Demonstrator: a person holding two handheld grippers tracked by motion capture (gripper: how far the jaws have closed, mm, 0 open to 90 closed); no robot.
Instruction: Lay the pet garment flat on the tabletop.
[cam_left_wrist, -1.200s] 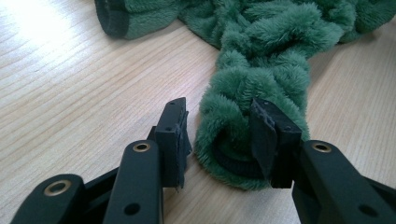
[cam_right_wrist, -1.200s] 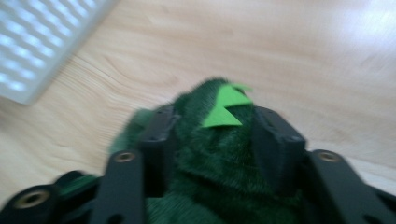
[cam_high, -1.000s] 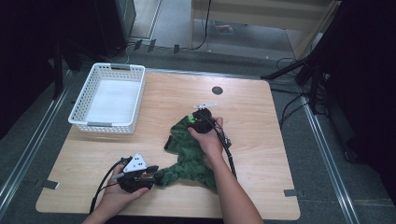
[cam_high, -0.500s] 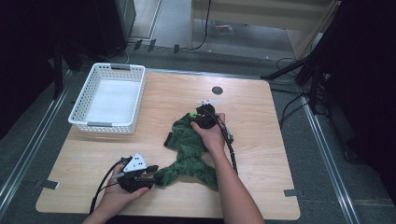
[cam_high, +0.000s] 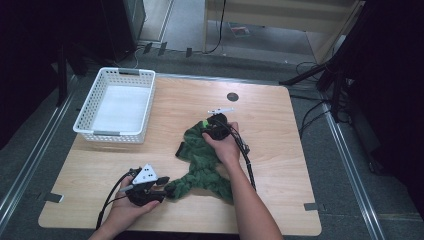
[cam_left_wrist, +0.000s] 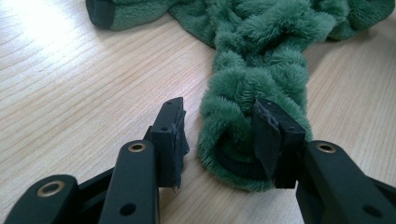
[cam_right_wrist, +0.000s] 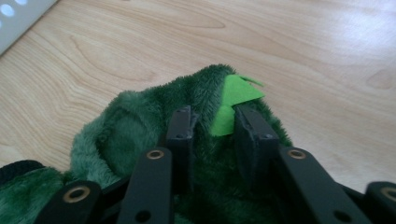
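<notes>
Green fleece garment (cam_high: 202, 160) crumpled on table (cam_high: 280, 130), right of white basket (cam_high: 116, 107). Cuff end straddled by spread left tongs (cam_left_wrist: 219, 135), one pad touching. Collar pinched by right tongs (cam_right_wrist: 212, 128), closing lately. Advised: cuff gripped deeper before spreading.

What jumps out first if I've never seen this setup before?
A rumpled, fluffy green garment lies mid-table, a hand-held claw at each end. The right claw pinches fabric beside a bright green tag, and the left claw straddles a rolled end. A white basket waits far left.
</notes>
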